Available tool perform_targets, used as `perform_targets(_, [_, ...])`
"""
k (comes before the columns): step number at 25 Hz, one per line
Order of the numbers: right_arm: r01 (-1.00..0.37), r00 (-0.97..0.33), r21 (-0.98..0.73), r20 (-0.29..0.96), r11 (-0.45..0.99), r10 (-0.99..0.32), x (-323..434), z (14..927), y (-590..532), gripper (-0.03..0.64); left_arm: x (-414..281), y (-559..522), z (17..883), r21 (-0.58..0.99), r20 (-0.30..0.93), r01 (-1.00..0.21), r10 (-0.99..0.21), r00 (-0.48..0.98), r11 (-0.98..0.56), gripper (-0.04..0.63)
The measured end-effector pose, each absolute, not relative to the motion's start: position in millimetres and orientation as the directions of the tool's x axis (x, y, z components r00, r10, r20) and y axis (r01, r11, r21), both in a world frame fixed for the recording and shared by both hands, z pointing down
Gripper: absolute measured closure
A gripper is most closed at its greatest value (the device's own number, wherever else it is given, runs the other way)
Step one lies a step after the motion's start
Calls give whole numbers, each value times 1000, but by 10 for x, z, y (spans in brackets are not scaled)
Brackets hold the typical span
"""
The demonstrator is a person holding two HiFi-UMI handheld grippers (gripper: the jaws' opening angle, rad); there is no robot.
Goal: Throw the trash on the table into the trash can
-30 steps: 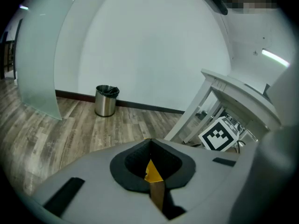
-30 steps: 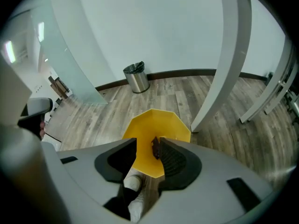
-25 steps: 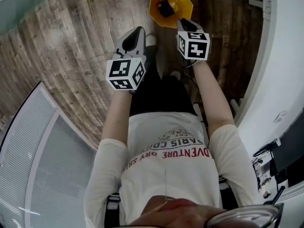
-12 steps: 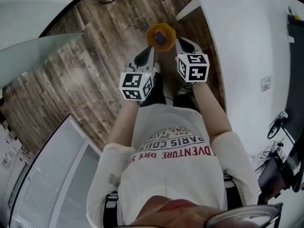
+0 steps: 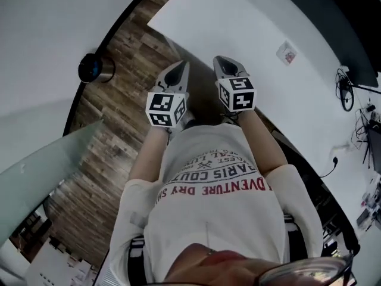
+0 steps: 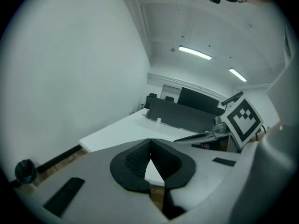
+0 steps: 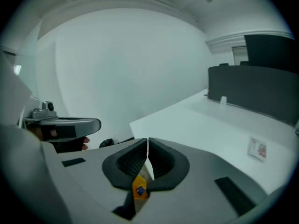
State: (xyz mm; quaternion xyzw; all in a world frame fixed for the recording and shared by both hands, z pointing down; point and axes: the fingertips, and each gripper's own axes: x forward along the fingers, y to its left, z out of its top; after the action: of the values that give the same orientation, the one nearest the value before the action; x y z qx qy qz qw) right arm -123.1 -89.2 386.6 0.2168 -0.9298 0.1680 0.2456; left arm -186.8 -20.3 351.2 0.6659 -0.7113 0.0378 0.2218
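Holding the left gripper (image 5: 180,68) and the right gripper (image 5: 222,62) pressed together and empty, we see the small scrap (image 5: 287,53) lying on the table (image 5: 250,22) at about three o'clock from the right gripper, the nearer one.

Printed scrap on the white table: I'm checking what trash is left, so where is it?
The printed scrap lies on the white table, ahead and right of the right gripper in the head view, with bare tabletop around it.

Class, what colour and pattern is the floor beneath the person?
Brown wood-plank floor, best in the head view.
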Motion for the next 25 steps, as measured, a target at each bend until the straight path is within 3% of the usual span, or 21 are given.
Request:
perform_targets(9, [-743, -640, -137, 431, 656, -635, 1095, 3500, -1824, 584, 311, -1406, 3256, 234, 285, -935, -901, 328, -267, 572])
perform_targets(16, [-867, -488, -144, 429, 476, -760, 2646, 3484, -1967, 586, 1655, -1750, 3187, 289, 244, -857, -834, 496, -426, 572])
perform_targets(25, [-948, -319, -147, 433, 283, -843, 3456, 3501, -2068, 586, 2387, -2042, 3105, 282, 255, -791, -752, 608, -543, 572])
